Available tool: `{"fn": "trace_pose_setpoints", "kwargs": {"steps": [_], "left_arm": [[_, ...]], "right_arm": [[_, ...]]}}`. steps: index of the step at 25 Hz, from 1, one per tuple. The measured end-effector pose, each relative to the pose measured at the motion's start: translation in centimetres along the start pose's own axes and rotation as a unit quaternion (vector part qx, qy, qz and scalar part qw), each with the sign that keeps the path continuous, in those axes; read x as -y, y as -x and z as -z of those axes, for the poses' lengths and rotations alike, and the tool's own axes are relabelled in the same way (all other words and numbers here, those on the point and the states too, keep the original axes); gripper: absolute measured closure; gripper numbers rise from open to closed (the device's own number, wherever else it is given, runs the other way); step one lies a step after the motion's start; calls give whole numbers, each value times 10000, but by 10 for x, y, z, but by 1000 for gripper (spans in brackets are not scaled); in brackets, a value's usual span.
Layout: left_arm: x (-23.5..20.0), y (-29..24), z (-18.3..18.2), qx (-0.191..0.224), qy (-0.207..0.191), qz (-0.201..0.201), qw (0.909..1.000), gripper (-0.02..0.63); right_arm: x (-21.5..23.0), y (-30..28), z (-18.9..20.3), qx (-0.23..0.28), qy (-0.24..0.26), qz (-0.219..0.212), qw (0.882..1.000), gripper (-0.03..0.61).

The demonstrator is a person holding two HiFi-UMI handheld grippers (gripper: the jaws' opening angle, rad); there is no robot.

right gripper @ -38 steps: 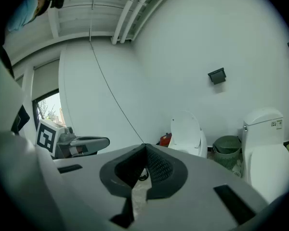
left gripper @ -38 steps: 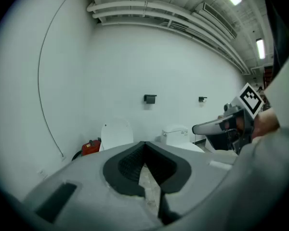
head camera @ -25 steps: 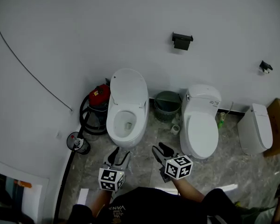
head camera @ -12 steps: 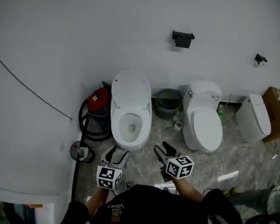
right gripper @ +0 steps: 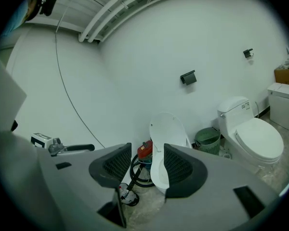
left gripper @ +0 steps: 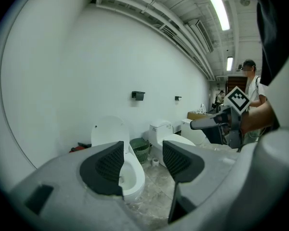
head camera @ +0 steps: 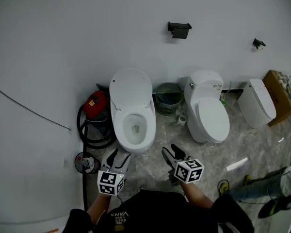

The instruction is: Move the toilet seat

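Note:
A white toilet (head camera: 134, 125) stands against the wall with its seat and lid (head camera: 131, 89) raised upright. My left gripper (head camera: 118, 158) is held low in front of the bowl's left side, jaws apart, nothing between them. My right gripper (head camera: 173, 152) hovers to the right of the bowl, also open and empty. In the left gripper view the open gripper (left gripper: 142, 165) frames the bowl (left gripper: 134, 177) and raised lid (left gripper: 110, 131). In the right gripper view the gripper (right gripper: 148, 170) frames the lid (right gripper: 168, 129) seen from the side. Neither gripper touches the toilet.
A second toilet (head camera: 212, 120) with its lid down stands to the right, a green basket (head camera: 168, 97) between the two. A red vacuum with black hose (head camera: 94, 106) sits left of the open toilet. A third white unit (head camera: 256, 103) and a person's legs (head camera: 262, 191) are at the right.
The head view has swung, so the toilets sit further left and more floor shows at the right. Both grippers stay low in front of the open toilet.

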State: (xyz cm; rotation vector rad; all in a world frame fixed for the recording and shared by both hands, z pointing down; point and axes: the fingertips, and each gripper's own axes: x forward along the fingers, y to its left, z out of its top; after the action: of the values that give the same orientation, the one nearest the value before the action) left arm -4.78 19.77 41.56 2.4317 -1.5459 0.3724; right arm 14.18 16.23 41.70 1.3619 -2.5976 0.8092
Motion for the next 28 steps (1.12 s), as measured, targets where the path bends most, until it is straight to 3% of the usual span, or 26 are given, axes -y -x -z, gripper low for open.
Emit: {"fn": "trace_pose_setpoints", "kwargs": {"steps": [8, 15, 28], "left_arm": [[-21, -5, 25, -85, 271, -16, 9996, 367], [-43, -25, 18, -179, 324, -180, 9992, 356], [-99, -126, -6, -315, 677, -453, 9962, 339]], "right_arm": [[4, -15, 13, -189, 11, 159, 9997, 385], [15, -54, -3, -314, 21, 4, 9995, 385], [80, -154, -45, -746, -53, -78, 9972, 360]]}}
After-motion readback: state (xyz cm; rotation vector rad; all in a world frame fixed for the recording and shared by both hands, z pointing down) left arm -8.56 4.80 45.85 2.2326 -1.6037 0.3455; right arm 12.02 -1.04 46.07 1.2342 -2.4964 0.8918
